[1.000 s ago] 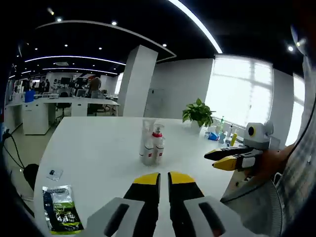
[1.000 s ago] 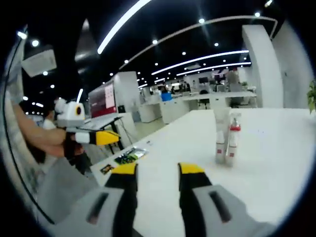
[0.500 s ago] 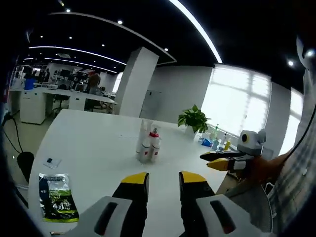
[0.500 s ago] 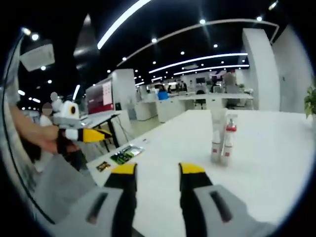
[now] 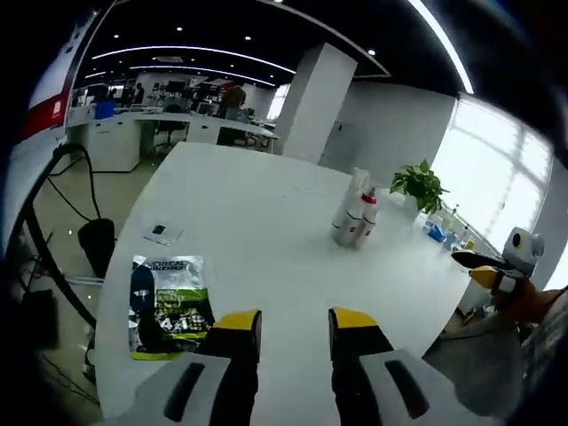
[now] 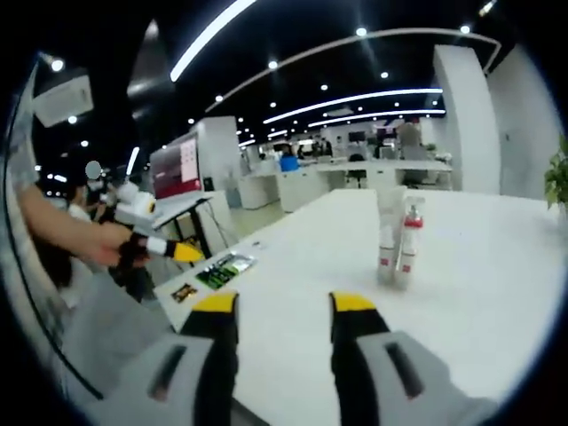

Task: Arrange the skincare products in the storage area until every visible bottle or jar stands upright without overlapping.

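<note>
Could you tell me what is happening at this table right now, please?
A person holds a gripper in each hand over a white table. Both the left gripper and the right gripper are open and hold nothing. Two skincare bottles stand upright close together near the middle of the table, well ahead of both grippers. A green and black sachet lies flat near the table's edge, with a small card beyond it. Nothing is being touched yet.

Bare white table (image 5: pixel 266 231) lies open between the 2 upright bottles (image 5: pixel 353 218) and a sachet (image 5: pixel 169 306) at the near edge. Bottles stand touching, no gap between.
</note>
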A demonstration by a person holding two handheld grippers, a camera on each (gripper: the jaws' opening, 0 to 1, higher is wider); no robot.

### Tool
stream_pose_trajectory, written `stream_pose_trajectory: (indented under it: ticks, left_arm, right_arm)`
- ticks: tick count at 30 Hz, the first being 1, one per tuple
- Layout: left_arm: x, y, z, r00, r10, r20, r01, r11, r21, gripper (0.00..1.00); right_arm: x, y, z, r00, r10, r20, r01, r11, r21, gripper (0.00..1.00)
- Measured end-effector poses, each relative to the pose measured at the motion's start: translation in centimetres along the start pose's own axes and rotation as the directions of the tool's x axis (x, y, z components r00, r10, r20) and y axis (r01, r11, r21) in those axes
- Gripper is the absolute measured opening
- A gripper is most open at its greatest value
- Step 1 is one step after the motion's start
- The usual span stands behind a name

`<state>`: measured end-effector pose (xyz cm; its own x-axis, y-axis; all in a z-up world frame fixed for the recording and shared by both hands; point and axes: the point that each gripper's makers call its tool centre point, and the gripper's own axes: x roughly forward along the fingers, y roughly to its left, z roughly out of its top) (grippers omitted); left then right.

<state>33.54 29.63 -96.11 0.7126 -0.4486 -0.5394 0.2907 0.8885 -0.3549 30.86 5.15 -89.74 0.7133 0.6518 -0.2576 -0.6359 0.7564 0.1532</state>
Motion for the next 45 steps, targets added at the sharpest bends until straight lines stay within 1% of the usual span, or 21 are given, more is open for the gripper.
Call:
stream_pose_trajectory:
  ticks: [1,3,4,7,11,12,13,16,17,18,21,25,27,32,34,35,36,38,39,44,45]
  left_arm:
    - [0.2,0.8,-0.4,0.999,0.029,-0.037,-0.029,1.000,-0.003,0.37]
    - [0.7,2.4,-0.5,0.993,0.095,-0.066,-0.094,0.995,0.013,0.47]
    - [0.9,3.0,-0.6,0.989,0.123,-0.079,-0.122,0.992,0.021,0.56]
    - [1.7,5.2,-0.6,0.970,0.213,-0.118,-0.209,0.977,0.043,0.74]
    - [2.5,6.8,-0.2,0.957,0.265,-0.121,-0.256,0.963,0.086,0.85]
    - [3.0,7.6,0.3,0.951,0.293,-0.092,-0.285,0.954,0.098,0.88]
    - [3.3,8.0,0.3,0.949,0.300,-0.092,-0.291,0.952,0.097,0.92]
    - [4.1,9.2,0.1,0.938,0.324,-0.123,-0.317,0.945,0.078,0.99]
    - [4.4,9.6,-0.1,0.934,0.329,-0.139,-0.321,0.944,0.074,0.99]
    - [4.5,10.1,-0.7,0.920,0.344,-0.185,-0.339,0.939,0.063,0.98]
    - [5.3,11.3,-0.8,0.913,0.363,-0.189,-0.360,0.932,0.053,0.99]
    - [5.8,12.9,-1.5,0.883,0.403,-0.241,-0.397,0.915,0.076,0.93]
    - [6.2,13.5,-1.4,0.877,0.414,-0.243,-0.403,0.910,0.095,0.91]
    - [7.0,13.8,-2.0,0.863,0.415,-0.287,-0.396,0.910,0.124,0.88]
    - [7.3,13.8,-2.6,0.853,0.416,-0.315,-0.394,0.909,0.135,0.86]
    - [7.1,14.0,-2.8,0.840,0.434,-0.326,-0.406,0.901,0.151,0.85]
    - [7.1,13.9,-2.5,0.850,0.429,-0.306,-0.412,0.903,0.120,0.84]
    - [7.1,13.6,-3.0,0.855,0.413,-0.315,-0.423,0.905,0.040,0.81]
    - [7.1,13.9,-2.6,0.857,0.425,-0.291,-0.419,0.904,0.087,0.80]
    - [7.1,13.5,-2.7,0.863,0.427,-0.271,-0.423,0.903,0.077,0.77]
    - [7.1,13.0,-2.7,0.867,0.419,-0.271,-0.410,0.907,0.090,0.71]
  right_arm:
    - [-0.1,-0.2,0.0,1.000,-0.015,-0.004,0.015,1.000,-0.009,0.39]
    - [-0.4,-0.6,0.5,0.999,-0.052,0.016,0.053,0.997,-0.056,0.39]
    - [-0.5,-0.5,0.5,0.999,-0.050,0.016,0.051,0.997,-0.063,0.39]
    - [-0.4,-0.1,0.5,0.998,-0.058,0.005,0.059,0.993,-0.103,0.41]
    - [-0.2,0.7,0.4,0.999,-0.052,-0.003,0.051,0.983,-0.176,0.43]
    - [-0.1,0.8,0.2,0.998,-0.052,-0.017,0.047,0.975,-0.215,0.43]
    - [0.1,0.8,0.2,0.998,-0.052,-0.022,0.046,0.969,-0.242,0.43]
    - [0.3,0.8,0.5,0.999,-0.052,-0.007,0.049,0.968,-0.245,0.42]
    - [0.4,0.7,0.5,0.999,-0.052,-0.007,0.049,0.970,-0.238,0.42]
    - [0.5,0.4,0.3,0.998,-0.061,-0.016,0.056,0.972,-0.230,0.42]
    - [0.6,0.2,0.2,0.998,-0.064,-0.021,0.058,0.975,-0.215,0.42]
    - [0.9,0.3,-0.2,0.998,-0.056,-0.042,0.046,0.975,-0.219,0.42]
    - [1.0,0.4,-0.3,0.997,-0.056,-0.046,0.044,0.973,-0.225,0.42]
    - [1.0,-0.1,-0.2,0.996,-0.074,-0.045,0.062,0.972,-0.225,0.41]
    - [1.0,-0.3,-0.2,0.996,-0.080,-0.043,0.069,0.973,-0.219,0.41]
    - [0.9,-0.4,-0.1,0.996,-0.083,-0.041,0.072,0.973,-0.217,0.41]
    - [0.9,-0.6,-0.2,0.995,-0.087,-0.042,0.076,0.974,-0.213,0.41]
    - [0.9,-0.7,-0.2,0.995,-0.090,-0.043,0.080,0.974,-0.210,0.41]
    - [0.9,-0.7,-0.2,0.995,-0.091,-0.045,0.080,0.974,-0.211,0.41]
    - [0.9,-0.6,-0.3,0.995,-0.089,-0.050,0.076,0.972,-0.222,0.41]
    - [0.9,-0.6,-0.4,0.995,-0.088,-0.052,0.074,0.972,-0.224,0.41]
